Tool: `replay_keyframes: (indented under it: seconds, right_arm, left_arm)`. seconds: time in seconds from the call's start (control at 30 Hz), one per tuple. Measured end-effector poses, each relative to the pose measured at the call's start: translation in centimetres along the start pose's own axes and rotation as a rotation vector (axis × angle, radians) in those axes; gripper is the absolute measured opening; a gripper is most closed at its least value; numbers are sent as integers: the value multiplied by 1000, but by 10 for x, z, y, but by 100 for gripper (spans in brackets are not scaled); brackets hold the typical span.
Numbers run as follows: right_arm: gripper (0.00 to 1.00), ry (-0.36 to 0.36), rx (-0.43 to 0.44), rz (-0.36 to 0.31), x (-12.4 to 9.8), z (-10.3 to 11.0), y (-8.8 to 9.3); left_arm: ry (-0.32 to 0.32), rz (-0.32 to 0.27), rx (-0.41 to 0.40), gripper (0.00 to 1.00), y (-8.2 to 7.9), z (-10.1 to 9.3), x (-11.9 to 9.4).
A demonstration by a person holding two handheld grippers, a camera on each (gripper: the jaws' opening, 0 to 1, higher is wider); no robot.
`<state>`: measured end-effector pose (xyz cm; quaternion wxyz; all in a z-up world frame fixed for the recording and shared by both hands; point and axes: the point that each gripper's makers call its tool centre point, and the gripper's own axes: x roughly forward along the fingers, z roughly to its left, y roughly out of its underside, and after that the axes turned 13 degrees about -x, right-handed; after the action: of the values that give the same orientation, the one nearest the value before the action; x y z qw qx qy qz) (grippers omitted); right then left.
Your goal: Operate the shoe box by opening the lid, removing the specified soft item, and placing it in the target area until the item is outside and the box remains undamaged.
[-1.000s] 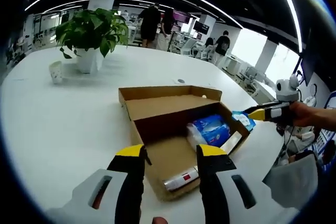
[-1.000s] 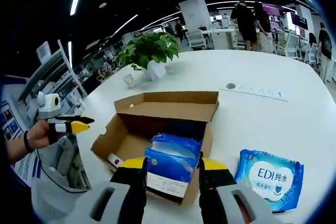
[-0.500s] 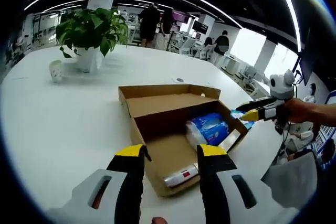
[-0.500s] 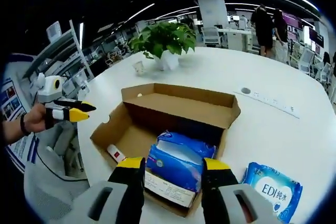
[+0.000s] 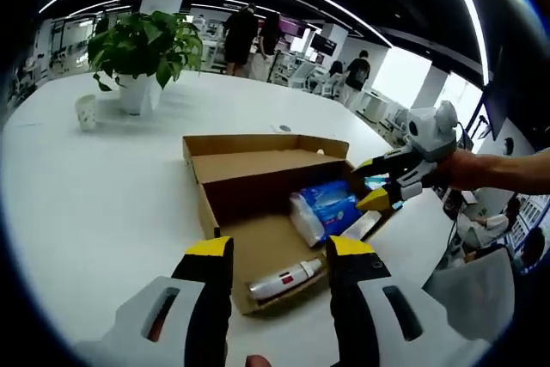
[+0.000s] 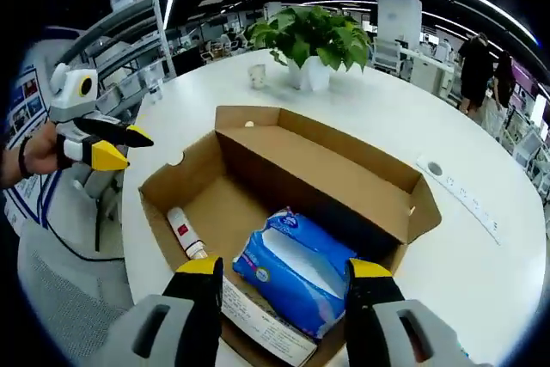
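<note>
Blue soft pack (image 6: 296, 268) lying in the open shoe box (image 6: 339, 174) on the white bench (image 5: 103, 186) — long axis running slantwise across the box floor. Straight ahead of the right gripper (image 6: 284, 274), fingers (image 6: 199, 271) spread wide and empty. Left gripper (image 5: 271, 251) likewise open, holding nothing, farther off — right looks better placed.

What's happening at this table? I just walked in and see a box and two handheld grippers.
A person holds a gripper in each hand over an open cardboard shoe box on a white table. The lid is already folded back. The right gripper, jaws open, hovers just above the blue soft pack inside the box. The left gripper waits open at the box's other end, near a small white tube. Nothing is gripped yet.
</note>
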<state>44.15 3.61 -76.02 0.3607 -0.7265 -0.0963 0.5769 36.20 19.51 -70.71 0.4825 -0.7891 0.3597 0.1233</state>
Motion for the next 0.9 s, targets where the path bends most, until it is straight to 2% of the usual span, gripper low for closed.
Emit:
replay_keyframes:
  seconds: [0.1, 0.17, 0.33, 0.47, 0.57, 0.67, 0.9]
  right_arm:
    - [59, -6, -78, 57, 8, -3, 5]
    - [59, -9, -113, 68, 12, -4, 5]
    - [60, -29, -132, 82, 25, -7, 3]
    - [64, -63, -196, 120, 32, -8, 5]
    - [65, -98, -254, 171, 38, -7, 12]
    - [65, -112, -271, 219, 45, -9, 21]
    - [65, -167, -364, 286, 56, -1, 31]
  left_arm:
    - [4, 1, 0, 45, 2, -1, 0]
    - [6, 6, 5, 46, 3, -2, 1]
    - [0, 21, 18, 47, 7, 1, 2]
    - [-1, 23, 14, 47, 8, 2, 1]
    - [0, 25, 13, 47, 8, 2, 0]
    - [0, 35, 20, 48, 11, 2, 1]
    - [3, 48, 18, 48, 16, 3, 2]
